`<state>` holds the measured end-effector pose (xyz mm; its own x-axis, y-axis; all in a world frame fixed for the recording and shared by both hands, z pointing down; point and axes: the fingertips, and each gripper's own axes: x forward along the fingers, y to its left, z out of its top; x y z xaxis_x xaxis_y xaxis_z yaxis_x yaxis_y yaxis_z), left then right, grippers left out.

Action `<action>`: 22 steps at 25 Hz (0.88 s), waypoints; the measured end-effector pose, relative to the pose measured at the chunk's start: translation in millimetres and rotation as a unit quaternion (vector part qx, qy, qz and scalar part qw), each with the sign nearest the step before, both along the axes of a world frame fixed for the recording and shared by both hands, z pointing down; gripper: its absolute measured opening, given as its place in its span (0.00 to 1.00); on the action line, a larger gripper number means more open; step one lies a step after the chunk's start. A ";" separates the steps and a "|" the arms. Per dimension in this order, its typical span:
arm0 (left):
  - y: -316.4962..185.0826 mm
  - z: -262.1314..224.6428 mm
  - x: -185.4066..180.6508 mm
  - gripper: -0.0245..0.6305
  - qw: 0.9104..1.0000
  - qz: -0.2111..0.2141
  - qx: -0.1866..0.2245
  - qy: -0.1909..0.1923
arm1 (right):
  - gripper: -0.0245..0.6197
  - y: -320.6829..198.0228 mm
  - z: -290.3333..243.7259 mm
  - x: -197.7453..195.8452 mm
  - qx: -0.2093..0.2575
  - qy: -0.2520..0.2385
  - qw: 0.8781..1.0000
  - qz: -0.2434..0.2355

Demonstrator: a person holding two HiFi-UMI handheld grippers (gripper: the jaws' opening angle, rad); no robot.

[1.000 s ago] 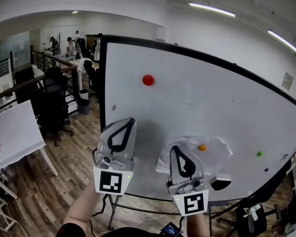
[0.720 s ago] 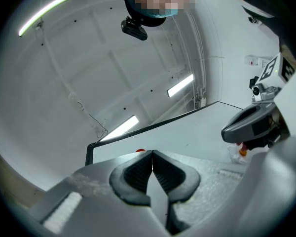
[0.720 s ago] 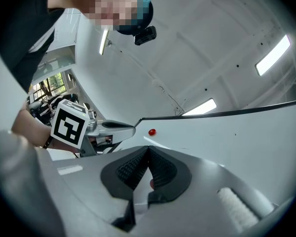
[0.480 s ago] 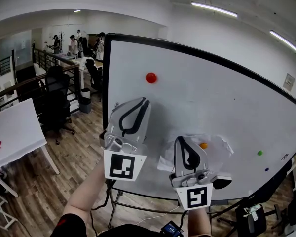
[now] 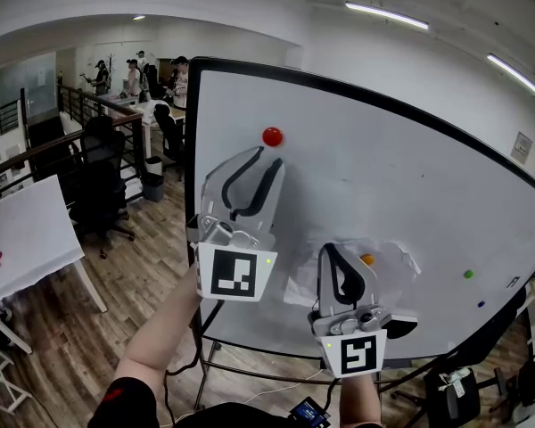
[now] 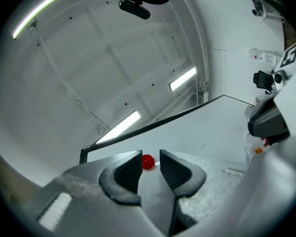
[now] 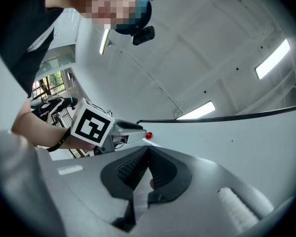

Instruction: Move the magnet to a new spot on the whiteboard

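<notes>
Black-framed whiteboard [image 5: 383, 176]: small round red magnet [image 5: 272, 136] at far left.
Left gripper [image 5: 267, 157] jaws, just opened, are spread empty near it; right gripper [image 5: 337, 257] jaws are pressed together. Magnet is judged light, rigid, slick; its sides are to be pinched.

no words, brands or numbers can be read. the only signs are black-and-white square markers [image 5: 234, 273], one on the left gripper [image 5: 267, 157] and one on the right gripper [image 5: 330, 251].
</notes>
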<state>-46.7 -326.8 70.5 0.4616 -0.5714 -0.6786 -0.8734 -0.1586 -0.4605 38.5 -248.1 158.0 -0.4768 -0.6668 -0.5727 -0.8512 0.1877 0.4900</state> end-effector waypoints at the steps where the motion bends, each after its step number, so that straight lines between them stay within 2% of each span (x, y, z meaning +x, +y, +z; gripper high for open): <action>1: -1.8 -2.4 0.0 0.19 1.000 -0.003 -0.003 0.001 | 0.04 0.9 -0.6 -0.5 0.001 0.000 1.000 0.000; 10: -15.9 -17.5 -2.1 0.23 1.000 -0.005 -0.024 0.009 | 0.04 3.6 -7.4 -0.1 0.010 0.004 1.000 0.000; 15: -25.2 -17.5 -0.4 0.25 0.999 0.010 -0.045 0.014 | 0.04 1.4 -6.3 -0.9 0.010 0.010 1.000 -0.002; 22: -27.6 -20.3 10.5 0.25 0.999 0.006 -0.053 -0.001 | 0.04 3.7 -11.7 -5.9 0.016 0.018 1.000 -0.006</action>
